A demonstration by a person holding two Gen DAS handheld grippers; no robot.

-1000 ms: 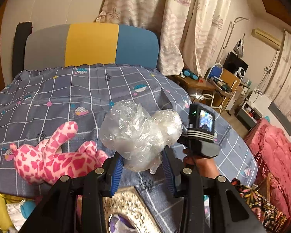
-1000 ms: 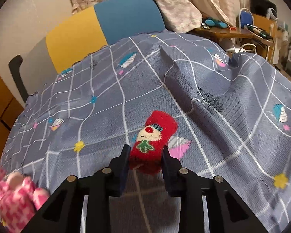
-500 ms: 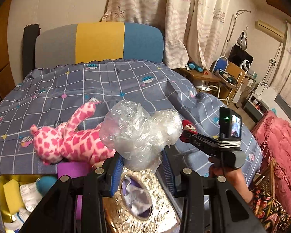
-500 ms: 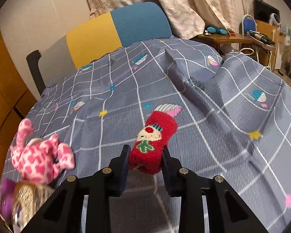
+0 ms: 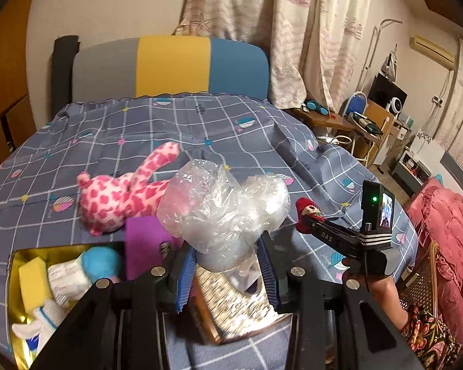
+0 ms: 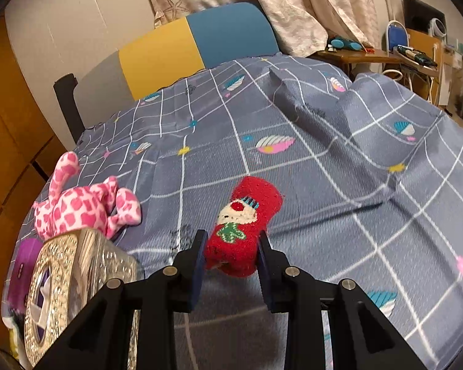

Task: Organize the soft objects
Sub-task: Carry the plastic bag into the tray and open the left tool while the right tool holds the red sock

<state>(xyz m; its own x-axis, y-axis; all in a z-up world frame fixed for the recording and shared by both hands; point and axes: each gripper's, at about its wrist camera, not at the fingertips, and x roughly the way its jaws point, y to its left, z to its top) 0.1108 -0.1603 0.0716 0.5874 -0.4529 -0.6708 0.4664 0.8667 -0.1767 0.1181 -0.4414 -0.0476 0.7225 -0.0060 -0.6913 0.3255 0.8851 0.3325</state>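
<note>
My left gripper (image 5: 227, 265) is shut on a crumpled clear plastic bag (image 5: 222, 206) and holds it above a glittery silver tissue box (image 5: 237, 302). My right gripper (image 6: 231, 259) is shut on a red Christmas sock (image 6: 244, 225) and holds it above the bed; it also shows in the left wrist view (image 5: 308, 215) at the right. A pink spotted plush giraffe (image 5: 123, 194) lies on the bedspread behind the tissue box, also in the right wrist view (image 6: 80, 203). A gold-lined box (image 5: 18, 293) at lower left holds a yellow sponge (image 5: 34, 280), a blue ball (image 5: 102, 260) and white socks.
A purple item (image 5: 145, 246) lies between the gold box and the tissue box. The grey checked bedspread (image 6: 324, 169) has raised folds at the right. A padded headboard (image 5: 169, 64) stands at the back. A desk with clutter (image 5: 355, 120) and a pink quilt (image 5: 447, 231) are to the right.
Both grippers have drawn back toward the near edge of the bed with their loads. The gold box, tissue box and giraffe have come further into view. The sock is lifted off the bedspread.
</note>
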